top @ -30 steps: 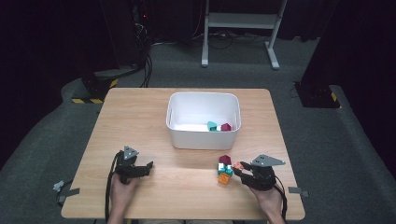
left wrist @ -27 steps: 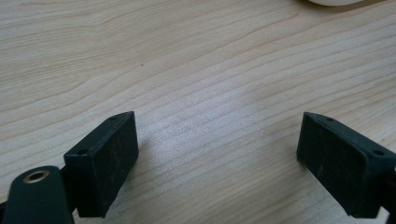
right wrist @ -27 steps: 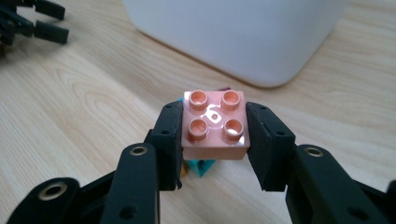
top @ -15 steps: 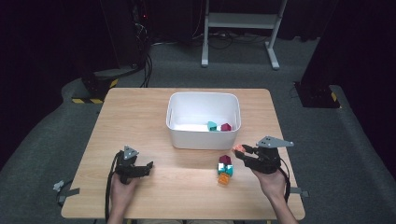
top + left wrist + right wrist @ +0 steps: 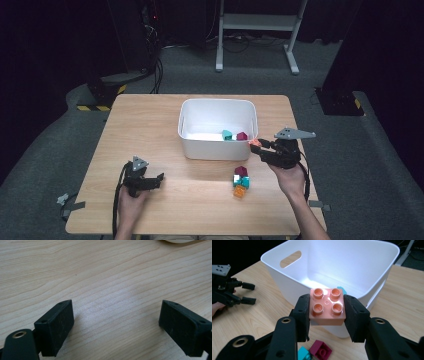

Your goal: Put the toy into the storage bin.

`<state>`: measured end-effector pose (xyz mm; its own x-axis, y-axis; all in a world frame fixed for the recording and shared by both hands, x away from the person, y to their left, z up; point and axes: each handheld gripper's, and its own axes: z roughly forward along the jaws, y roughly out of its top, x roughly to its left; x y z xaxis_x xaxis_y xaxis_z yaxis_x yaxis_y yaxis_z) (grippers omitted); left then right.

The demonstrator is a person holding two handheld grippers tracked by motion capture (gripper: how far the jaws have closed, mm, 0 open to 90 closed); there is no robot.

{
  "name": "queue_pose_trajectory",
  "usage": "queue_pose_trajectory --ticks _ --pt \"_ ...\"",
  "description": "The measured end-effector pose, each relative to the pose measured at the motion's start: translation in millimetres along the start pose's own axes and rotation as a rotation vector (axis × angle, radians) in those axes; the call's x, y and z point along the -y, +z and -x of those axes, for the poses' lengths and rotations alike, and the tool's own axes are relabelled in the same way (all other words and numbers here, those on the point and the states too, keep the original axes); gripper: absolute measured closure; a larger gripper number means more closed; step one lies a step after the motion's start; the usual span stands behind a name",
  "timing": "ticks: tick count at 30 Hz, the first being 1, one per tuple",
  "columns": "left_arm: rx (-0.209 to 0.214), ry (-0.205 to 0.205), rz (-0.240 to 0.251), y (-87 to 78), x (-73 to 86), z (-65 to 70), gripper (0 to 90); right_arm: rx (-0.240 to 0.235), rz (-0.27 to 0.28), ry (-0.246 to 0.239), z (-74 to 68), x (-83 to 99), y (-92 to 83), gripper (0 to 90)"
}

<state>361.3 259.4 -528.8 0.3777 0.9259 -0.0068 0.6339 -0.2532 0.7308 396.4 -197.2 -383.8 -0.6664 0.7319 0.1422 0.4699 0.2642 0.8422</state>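
My right gripper (image 5: 327, 317) is shut on a salmon-pink four-stud brick (image 5: 327, 308), held in the air just outside the white bin's (image 5: 287, 287) near right corner. From above, that right gripper (image 5: 256, 146) hangs beside the white bin (image 5: 186, 116), the pink brick (image 5: 255, 143) at its tip. A teal brick (image 5: 227, 135) and a maroon brick (image 5: 242, 136) lie inside the bin. My left gripper (image 5: 159, 178) rests on the table at the near left, open. Its jaws (image 5: 117, 327) stand wide apart over bare wood.
A small pile of maroon, teal, white and orange bricks (image 5: 240, 181) lies on the wooden table (image 5: 150, 125) in front of the bin. A maroon brick (image 5: 320, 349) and a teal one (image 5: 303, 353) lie below the held brick. Dark floor surrounds the table.
My right gripper has risen from the pile with the pink brick and moved toward the bin's right corner. The left gripper has stayed put.
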Motion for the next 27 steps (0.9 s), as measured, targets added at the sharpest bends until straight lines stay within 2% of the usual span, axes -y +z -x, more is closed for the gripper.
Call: queue_pose_trajectory --ticks 12,27 --pt "0.000 0.000 0.000 0.0 0.0 0.0 13.0 -0.025 0.019 0.024 6.5 -26.5 7.1 59.0" --pt "0.000 0.002 -0.001 -0.1 0.0 -0.2 13.0 -0.009 -0.017 0.037 14.2 -48.2 30.9 59.0"
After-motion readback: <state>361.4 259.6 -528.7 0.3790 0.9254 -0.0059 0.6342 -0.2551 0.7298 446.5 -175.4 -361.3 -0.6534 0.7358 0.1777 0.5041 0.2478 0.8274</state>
